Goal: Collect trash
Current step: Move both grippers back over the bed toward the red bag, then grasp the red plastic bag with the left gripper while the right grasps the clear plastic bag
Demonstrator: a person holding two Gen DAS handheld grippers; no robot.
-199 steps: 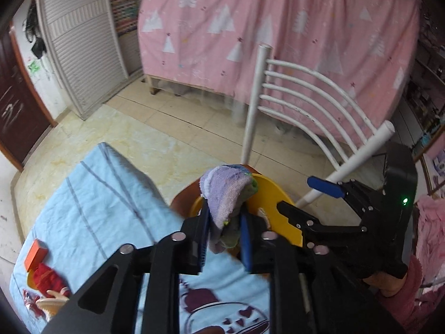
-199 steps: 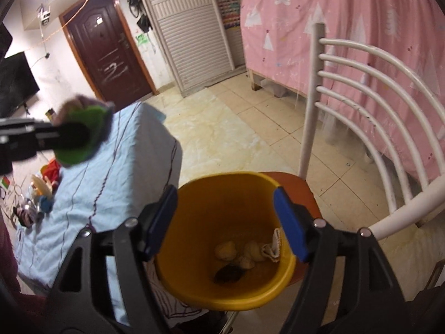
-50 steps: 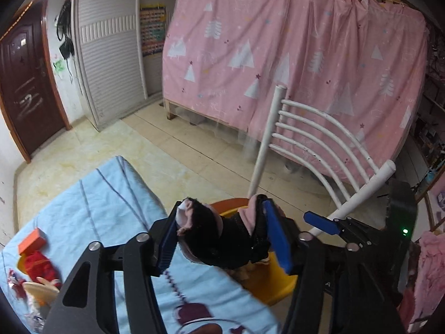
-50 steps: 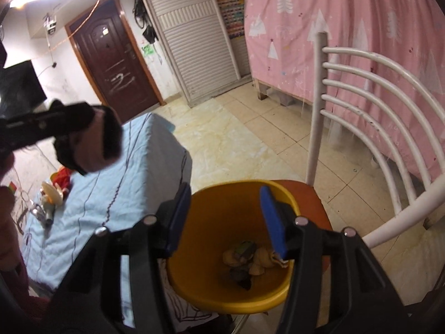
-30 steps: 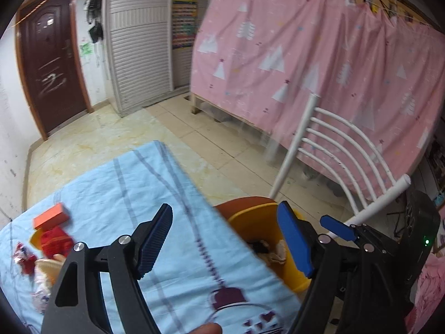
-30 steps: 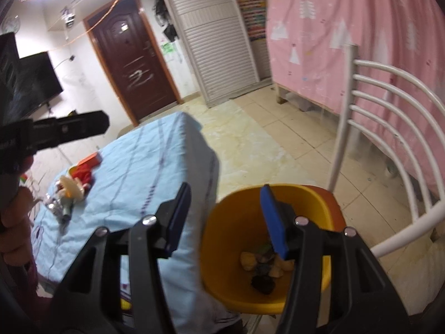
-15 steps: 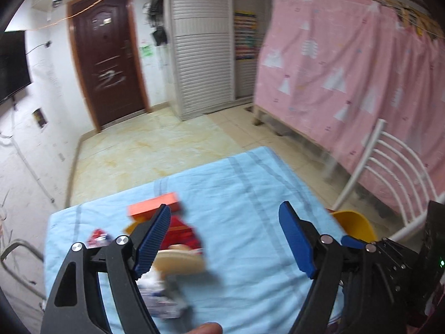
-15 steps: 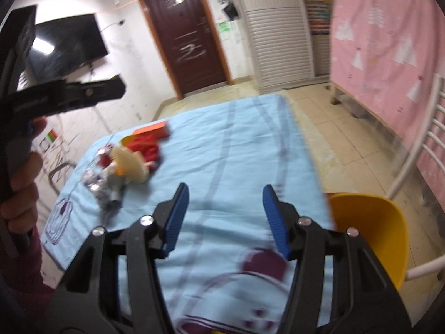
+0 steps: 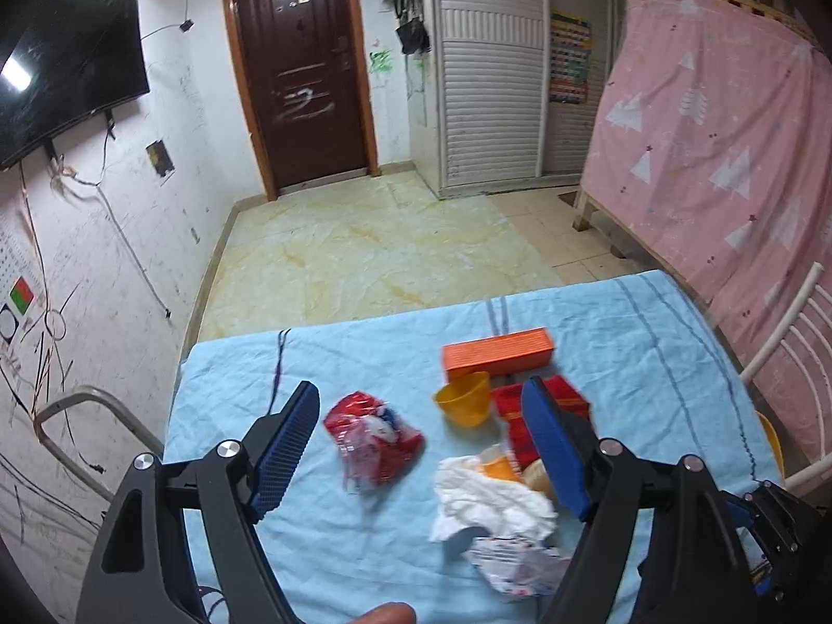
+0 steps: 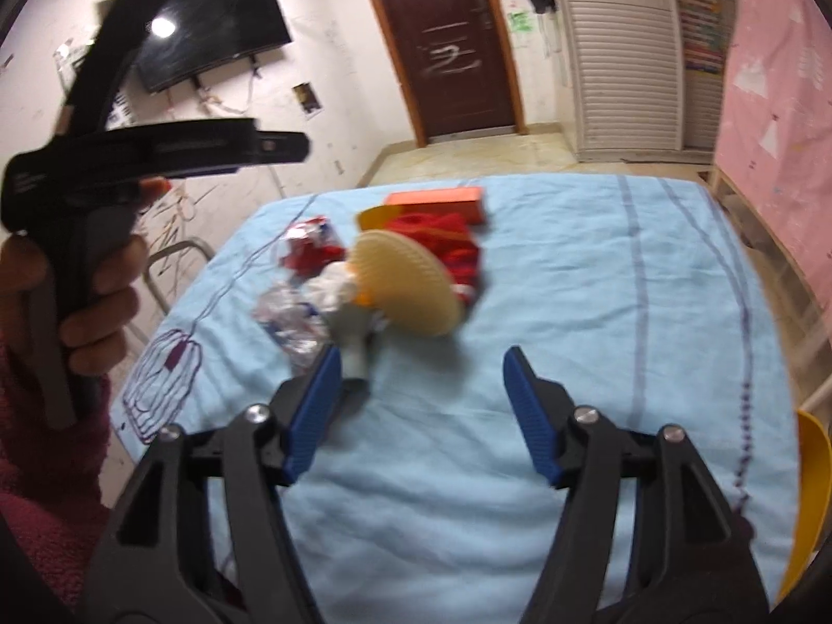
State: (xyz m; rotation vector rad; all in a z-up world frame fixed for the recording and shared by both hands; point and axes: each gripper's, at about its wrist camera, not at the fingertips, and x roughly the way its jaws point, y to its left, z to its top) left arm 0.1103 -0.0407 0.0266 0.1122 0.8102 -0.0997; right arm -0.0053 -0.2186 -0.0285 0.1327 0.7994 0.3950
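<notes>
Yellow cup (image 9: pixel 464 405) lies tipped beside orange box (image 9: pixel 496 354).

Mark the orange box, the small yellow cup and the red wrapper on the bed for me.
Orange box (image 9: pixel 496 352), left wrist view, on its long front side.
Yellow cup (image 9: pixel 464 401), left wrist view, on its outer wall below the rim.
Red wrapper (image 9: pixel 372 429), left wrist view, on its crumpled middle.

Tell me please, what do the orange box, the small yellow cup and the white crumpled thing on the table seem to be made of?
The orange box looks like matte cardboard: flat faces, sharp straight edges. The small yellow cup seems smooth plastic, with a thin even rim and a slight sheen. The white crumpled thing is probably tissue or soft paper, judging by its dull surface and loose folds; thin cloth is possible.
</notes>
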